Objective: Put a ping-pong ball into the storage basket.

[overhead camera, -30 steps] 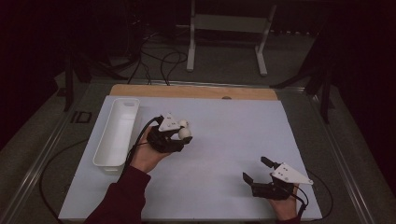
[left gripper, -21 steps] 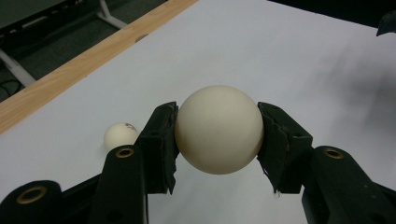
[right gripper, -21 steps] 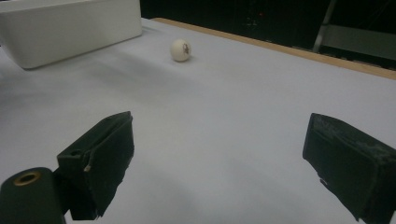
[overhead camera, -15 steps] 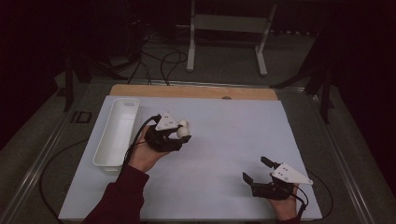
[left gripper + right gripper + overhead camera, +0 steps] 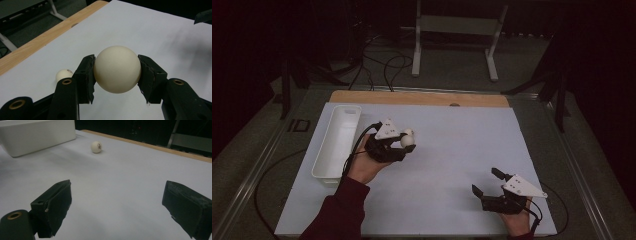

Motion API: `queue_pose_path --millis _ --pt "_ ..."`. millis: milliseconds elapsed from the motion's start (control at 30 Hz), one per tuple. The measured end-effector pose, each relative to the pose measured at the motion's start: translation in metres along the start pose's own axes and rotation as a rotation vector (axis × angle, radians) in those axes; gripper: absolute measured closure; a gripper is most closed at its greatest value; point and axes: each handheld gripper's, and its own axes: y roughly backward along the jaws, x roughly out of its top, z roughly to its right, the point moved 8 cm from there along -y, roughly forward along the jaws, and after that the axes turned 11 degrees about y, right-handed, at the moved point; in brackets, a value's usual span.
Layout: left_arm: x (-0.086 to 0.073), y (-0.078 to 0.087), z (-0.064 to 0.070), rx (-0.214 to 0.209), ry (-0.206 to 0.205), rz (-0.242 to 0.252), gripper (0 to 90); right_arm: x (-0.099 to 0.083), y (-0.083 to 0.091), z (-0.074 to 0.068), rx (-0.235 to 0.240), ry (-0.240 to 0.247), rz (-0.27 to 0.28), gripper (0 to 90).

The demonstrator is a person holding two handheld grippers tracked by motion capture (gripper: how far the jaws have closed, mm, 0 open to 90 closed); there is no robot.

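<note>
The left gripper (image 5: 404,145) has its jaws closed on a cream ball (image 5: 117,69), pinching it at either side so it sits clear of the white surface (image 5: 452,150). Seen from above, that ball (image 5: 407,138) is held just beside the long white tray (image 5: 337,140) at the left edge of the surface, a little toward the middle. A second, smaller-looking ball (image 5: 64,74) lies on the surface beyond the left jaw, with a dark mark on it — the right gripper view catches the same marked ball (image 5: 96,146) resting near the tray's wall (image 5: 37,135). The right gripper (image 5: 489,182) rests low at the near right corner, well apart from the left one — its jaws stand wide with nothing between them. A wooden strip (image 5: 417,98) runs along the far edge.
</note>
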Motion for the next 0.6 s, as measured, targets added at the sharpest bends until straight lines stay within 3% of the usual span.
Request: queue_pose_path --millis 600 --pt "0.0016 0.0078 -0.0021 -0.002 -0.005 0.01 51.2 -0.0001 -0.0001 -0.0002 0.0 0.0 -0.001 8.6"
